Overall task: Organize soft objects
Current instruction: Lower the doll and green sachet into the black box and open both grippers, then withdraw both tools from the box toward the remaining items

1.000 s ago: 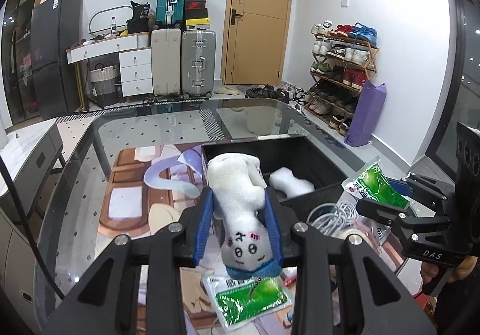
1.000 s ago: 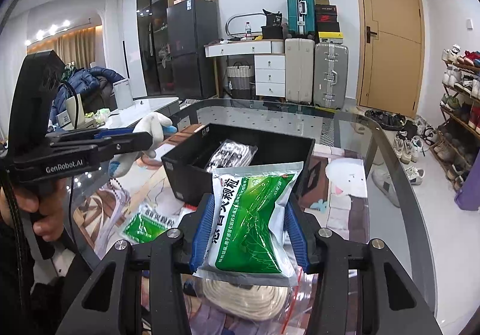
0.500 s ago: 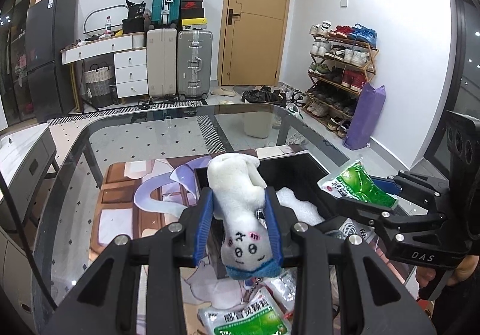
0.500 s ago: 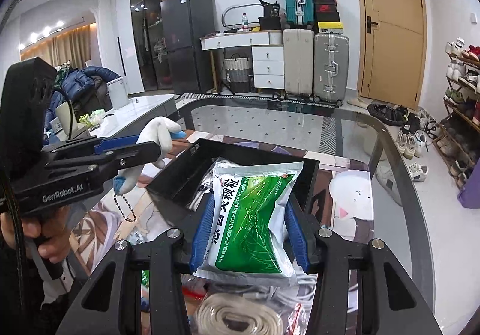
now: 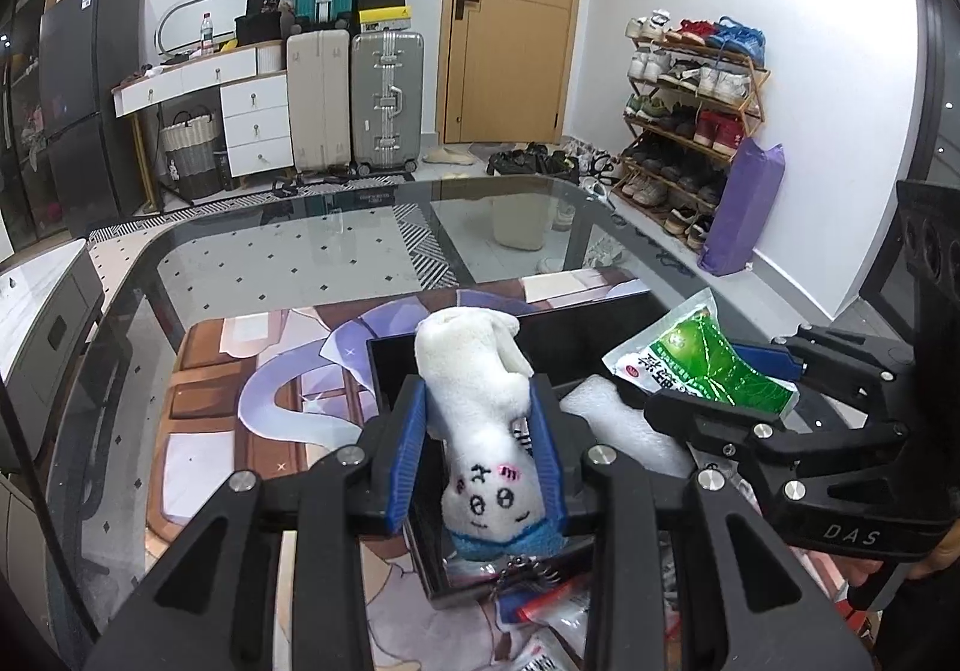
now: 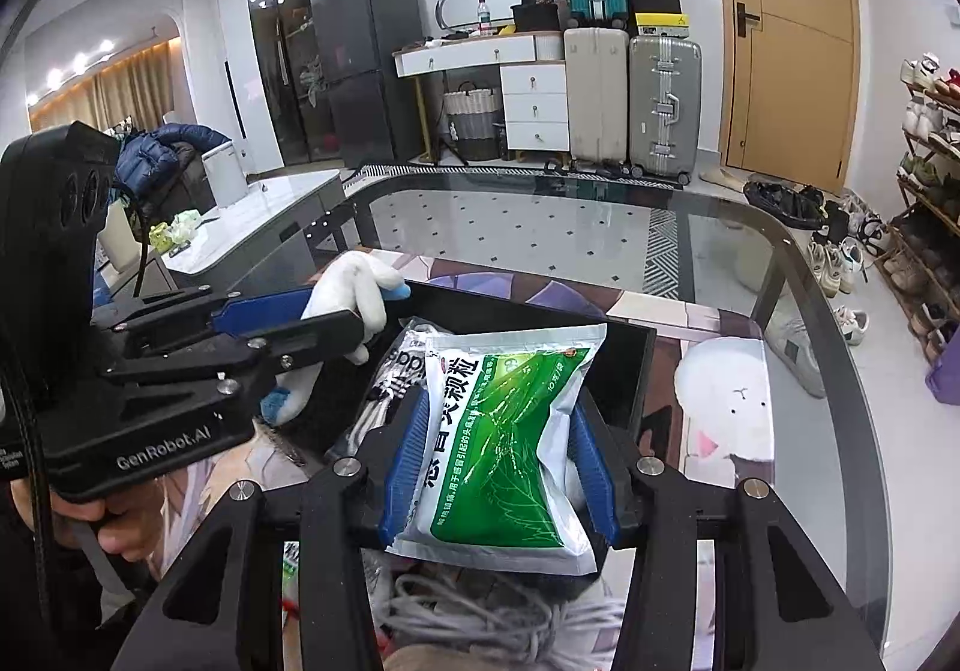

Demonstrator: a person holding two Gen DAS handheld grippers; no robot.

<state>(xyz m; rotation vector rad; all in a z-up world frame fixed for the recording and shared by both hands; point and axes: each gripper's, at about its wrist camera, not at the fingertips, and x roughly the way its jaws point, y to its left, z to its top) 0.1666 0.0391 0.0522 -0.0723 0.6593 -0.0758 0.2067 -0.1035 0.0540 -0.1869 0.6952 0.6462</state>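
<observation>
Left wrist view shows the left gripper (image 5: 480, 449) clamped on a white plush toy (image 5: 483, 419), held head-down with its stitched face toward the camera, over the near left corner of the black bin (image 5: 390, 365) that sits on the glass table (image 5: 270, 251). Further right inside the bin lies a white foam piece (image 5: 606, 419), and beyond it the right gripper (image 5: 738, 377) pinches a green-and-white granule packet (image 5: 708, 365) above the bin's right side (the right wrist view shows the same packet squeezed between the blue pads (image 6: 405, 467)). Both loads appear to be at the delivery step. The next move likely calls for lowering each item below the rim and then parting the jaws, keeping the two grippers from colliding.
</observation>
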